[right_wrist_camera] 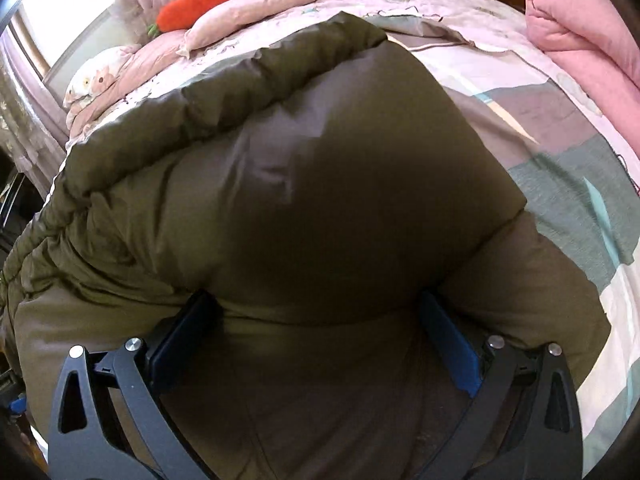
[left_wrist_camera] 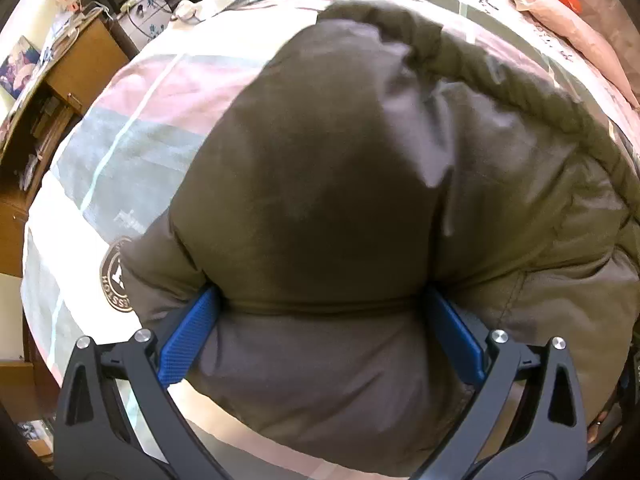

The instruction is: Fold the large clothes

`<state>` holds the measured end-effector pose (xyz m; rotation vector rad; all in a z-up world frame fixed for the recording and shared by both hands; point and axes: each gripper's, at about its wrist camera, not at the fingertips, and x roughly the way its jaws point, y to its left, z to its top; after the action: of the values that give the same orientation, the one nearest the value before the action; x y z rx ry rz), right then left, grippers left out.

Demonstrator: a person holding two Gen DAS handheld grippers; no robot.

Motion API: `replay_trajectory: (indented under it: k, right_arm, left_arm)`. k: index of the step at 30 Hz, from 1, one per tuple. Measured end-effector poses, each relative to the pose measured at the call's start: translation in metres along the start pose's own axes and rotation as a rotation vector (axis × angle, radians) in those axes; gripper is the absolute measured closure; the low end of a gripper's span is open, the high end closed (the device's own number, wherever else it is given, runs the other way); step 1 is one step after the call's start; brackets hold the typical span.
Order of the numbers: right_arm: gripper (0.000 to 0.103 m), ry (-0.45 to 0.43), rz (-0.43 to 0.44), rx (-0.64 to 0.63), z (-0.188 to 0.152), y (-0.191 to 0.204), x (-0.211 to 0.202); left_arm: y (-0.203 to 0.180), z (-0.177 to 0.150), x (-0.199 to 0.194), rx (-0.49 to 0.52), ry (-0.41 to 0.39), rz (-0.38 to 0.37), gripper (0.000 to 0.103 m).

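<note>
Patchwork bed (left_wrist_camera: 132,152), pink quilt (right_wrist_camera: 580,32) at far corner, desk (left_wrist_camera: 80,64) alongside. Olive jacket (left_wrist_camera: 340,200) bulging between both grippers' fingers: left (left_wrist_camera: 320,300) and right (right_wrist_camera: 316,300) each grasping jacket.

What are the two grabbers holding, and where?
Both the left gripper and right gripper straddle the puffy olive jacket at a thick padded fold; which edge cannot be told.

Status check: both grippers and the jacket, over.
Left gripper and right gripper each spread wide around puffy olive jacket. Jacket bunched on patchwork bedspread. Nothing in the way.
</note>
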<state>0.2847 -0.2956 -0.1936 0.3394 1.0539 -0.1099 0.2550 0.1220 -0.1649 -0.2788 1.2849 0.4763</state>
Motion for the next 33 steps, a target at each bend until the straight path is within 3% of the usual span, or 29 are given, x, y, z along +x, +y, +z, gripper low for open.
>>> replay_trajectory:
  k: [4, 7, 13, 15, 17, 20, 25, 27, 33]
  right_arm:
    - [0.001, -0.029, 0.004, 0.054, 0.001, 0.0, -0.047]
    - [0.001, -0.066, 0.041, 0.041, -0.007, 0.01, -0.104]
    - [0.001, -0.31, 0.086, -0.116, -0.087, 0.035, -0.234]
    - [0.001, -0.37, 0.095, -0.139, -0.111, 0.039, -0.257]
    - [0.001, -0.395, 0.085, -0.164, -0.125, 0.042, -0.267]
    - [0.001, -0.407, 0.075, -0.192, -0.139, 0.044, -0.274]
    - [0.001, -0.512, 0.068, -0.211, -0.172, 0.044, -0.298]
    - [0.001, -0.517, 0.086, -0.226, -0.181, 0.043, -0.301]
    - [0.001, -0.526, 0.029, -0.271, -0.192, 0.044, -0.298]
  left_arm:
    - [-0.002, -0.007, -0.038, 0.011, -0.095, -0.076, 0.002]
    - [-0.013, -0.03, -0.092, 0.095, -0.25, -0.186, 0.002]
    - [-0.031, -0.115, -0.194, 0.323, -0.523, -0.338, 0.002]
    - [-0.032, -0.142, -0.216, 0.37, -0.627, -0.331, 0.002]
    - [-0.029, -0.171, -0.23, 0.407, -0.739, -0.275, 0.002]
    - [-0.021, -0.204, -0.242, 0.444, -0.823, -0.245, 0.002]
    - [0.003, -0.243, -0.25, 0.461, -0.888, -0.272, 0.002]
    - [0.01, -0.252, -0.252, 0.466, -0.896, -0.291, 0.002]
    - [0.015, -0.262, -0.246, 0.459, -0.88, -0.291, 0.002]
